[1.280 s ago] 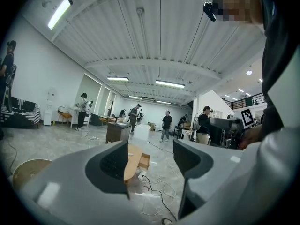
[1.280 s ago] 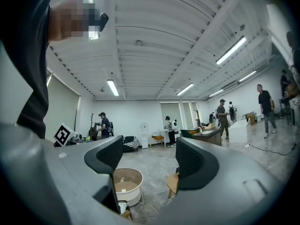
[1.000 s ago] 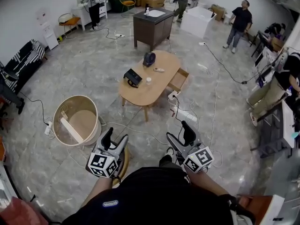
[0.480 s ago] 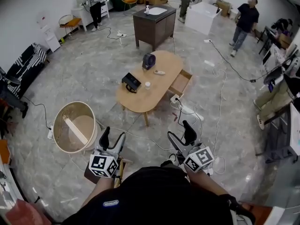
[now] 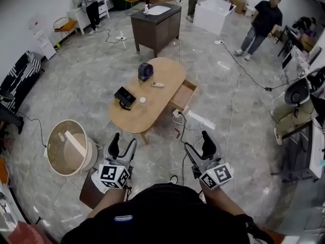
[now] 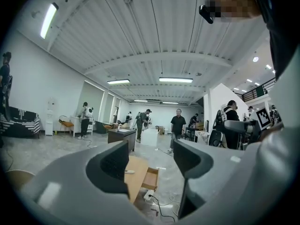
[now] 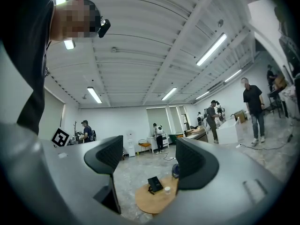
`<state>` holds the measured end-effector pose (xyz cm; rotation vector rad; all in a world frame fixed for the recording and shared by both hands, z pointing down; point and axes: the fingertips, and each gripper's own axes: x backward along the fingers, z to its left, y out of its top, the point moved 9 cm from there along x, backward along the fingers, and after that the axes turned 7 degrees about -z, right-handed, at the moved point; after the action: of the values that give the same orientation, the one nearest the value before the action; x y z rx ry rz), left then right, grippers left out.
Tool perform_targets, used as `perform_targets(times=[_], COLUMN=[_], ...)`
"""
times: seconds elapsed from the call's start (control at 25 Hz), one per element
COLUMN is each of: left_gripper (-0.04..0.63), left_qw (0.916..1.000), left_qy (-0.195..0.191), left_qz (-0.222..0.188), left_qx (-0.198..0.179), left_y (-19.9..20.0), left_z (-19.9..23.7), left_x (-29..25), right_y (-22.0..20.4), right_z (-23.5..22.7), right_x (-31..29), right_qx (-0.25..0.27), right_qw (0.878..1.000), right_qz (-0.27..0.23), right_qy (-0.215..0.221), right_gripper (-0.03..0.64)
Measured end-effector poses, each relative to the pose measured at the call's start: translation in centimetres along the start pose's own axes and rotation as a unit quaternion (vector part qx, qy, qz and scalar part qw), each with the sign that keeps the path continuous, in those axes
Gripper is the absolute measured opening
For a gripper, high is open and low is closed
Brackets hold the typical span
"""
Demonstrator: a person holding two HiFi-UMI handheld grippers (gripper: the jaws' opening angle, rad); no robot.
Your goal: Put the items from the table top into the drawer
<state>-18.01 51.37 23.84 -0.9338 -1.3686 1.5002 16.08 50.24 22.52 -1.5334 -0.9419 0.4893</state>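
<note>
Grey marble floor, white walls, ribbed ceiling with strip lights, and a dark cabinet.

Black shirt, grey left hand-held gripper, right hand-held gripper, marker cubes

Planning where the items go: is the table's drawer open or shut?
Open: the drawer juts out from the side of the oval table, its inside showing.

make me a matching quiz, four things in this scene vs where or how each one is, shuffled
1 drawer
2 white cup
3 round tub
4 left gripper

A on the floor, apart from the table
B jaws apart, nothing between them
C pulled open at the table's side
D on the table top beside the black device

Pairs: 1-C, 2-D, 3-A, 4-B
</note>
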Motion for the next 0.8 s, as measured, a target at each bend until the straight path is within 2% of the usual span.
perform_targets(times=[0.2,0.36,0.8], left_gripper=[0.288,0.288,0.288], left_qw=[0.9998,0.9991,0.9972], left_qy=[-0.017,-0.040,-0.067], left_qz=[0.000,0.006,-0.009], left_qx=[-0.008,-0.012,-0.032], left_y=[-0.3,-0.1,0.9], left_z=[-3.4,-5.7,-9.1], left_x=[-5.7,-8.7,-12.7], right_y=[1.3,2.2,4.4], right_z=[-5.6,-8.2,-9.8], right_x=[0.7,1.6,2.5], right_qx=[0.003,0.001,0.030], right_qw=[0.999,0.998,0.996], right_qz=[-0.020,-0.040,-0.069], right_qy=[-0.024,-0.047,-0.055], right_gripper=[0.362,0.362,0.362])
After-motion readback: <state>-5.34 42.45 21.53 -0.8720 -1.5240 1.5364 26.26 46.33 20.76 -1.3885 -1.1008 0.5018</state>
